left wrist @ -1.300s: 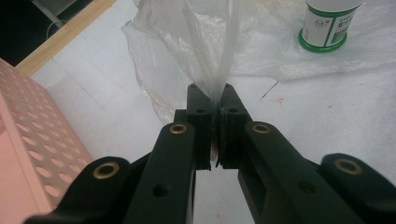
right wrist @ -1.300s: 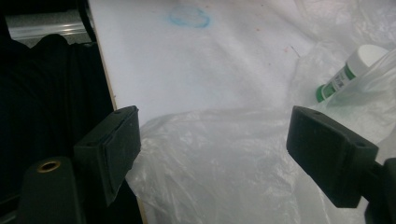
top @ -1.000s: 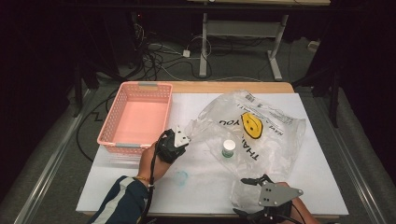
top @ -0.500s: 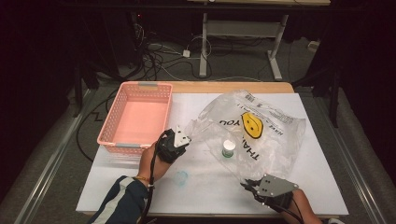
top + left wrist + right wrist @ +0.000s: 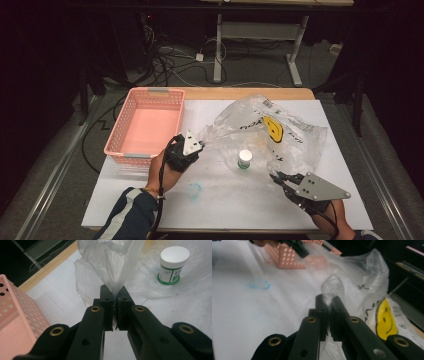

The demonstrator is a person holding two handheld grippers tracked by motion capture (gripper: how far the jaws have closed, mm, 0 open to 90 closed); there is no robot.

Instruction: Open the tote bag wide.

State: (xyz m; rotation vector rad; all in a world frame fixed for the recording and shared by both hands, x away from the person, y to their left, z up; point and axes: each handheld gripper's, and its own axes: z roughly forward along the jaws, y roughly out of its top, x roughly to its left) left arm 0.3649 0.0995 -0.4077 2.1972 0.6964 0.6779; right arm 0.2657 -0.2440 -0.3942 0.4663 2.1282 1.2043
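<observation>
Fingers of the left gripper [image 5: 115, 305] are clamped on a gathered fold of the clear plastic bag [image 5: 265, 135]; fingers of the right gripper [image 5: 329, 311] have just been closing and are now pinched on another tuft of the same film at the bag's near right edge. The bag is spread on the white desk [image 5: 225, 200], right of the pink basket [image 5: 145, 125], with its smiley print facing up. A small white-lidded jar [image 5: 245, 159] stands between the two grips, seemingly at or just inside the bag's mouth; which side of the film it is on cannot be told. The step in hand is judged to be opening or lifting the bag by its two held edges. It would best be done with both pinches kept firm and raised evenly, the edges drawn gently apart so the thin film is not torn at the pads. The jar should be watched, since a dragged fold could tip it. A faint blue ring mark [image 5: 194, 188] on the desk is noted near the left forearm.
</observation>
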